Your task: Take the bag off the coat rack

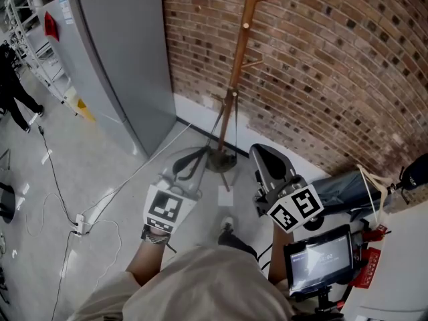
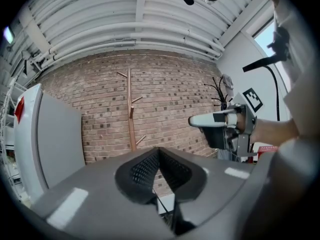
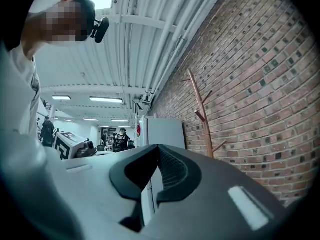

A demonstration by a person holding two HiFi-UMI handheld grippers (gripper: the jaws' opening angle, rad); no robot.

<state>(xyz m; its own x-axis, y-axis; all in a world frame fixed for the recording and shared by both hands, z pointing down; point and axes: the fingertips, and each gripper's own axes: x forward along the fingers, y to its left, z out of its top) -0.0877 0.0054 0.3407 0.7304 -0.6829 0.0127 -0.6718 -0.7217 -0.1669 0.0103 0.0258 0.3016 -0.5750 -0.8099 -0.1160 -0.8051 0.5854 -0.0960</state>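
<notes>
A wooden coat rack (image 1: 235,72) stands against the brick wall, on a round base on the floor. The pegs I can see are bare in all views, and the rack (image 2: 131,109) (image 3: 202,115) stands well beyond both grippers. A dark blue bag-like thing (image 1: 344,187) with a pale cord lies at the right, by the table. My left gripper (image 1: 189,160) (image 2: 159,151) is shut with nothing in it, held low in front of the rack's base. The right gripper (image 1: 265,156) (image 3: 159,149) is also shut and empty, just right of the rack.
A tall grey cabinet (image 1: 114,59) stands left of the rack. White cables (image 1: 80,223) trail over the floor at the left. A tablet screen (image 1: 319,259) and a white table (image 1: 401,266) are at the lower right. A person (image 1: 13,89) stands far left.
</notes>
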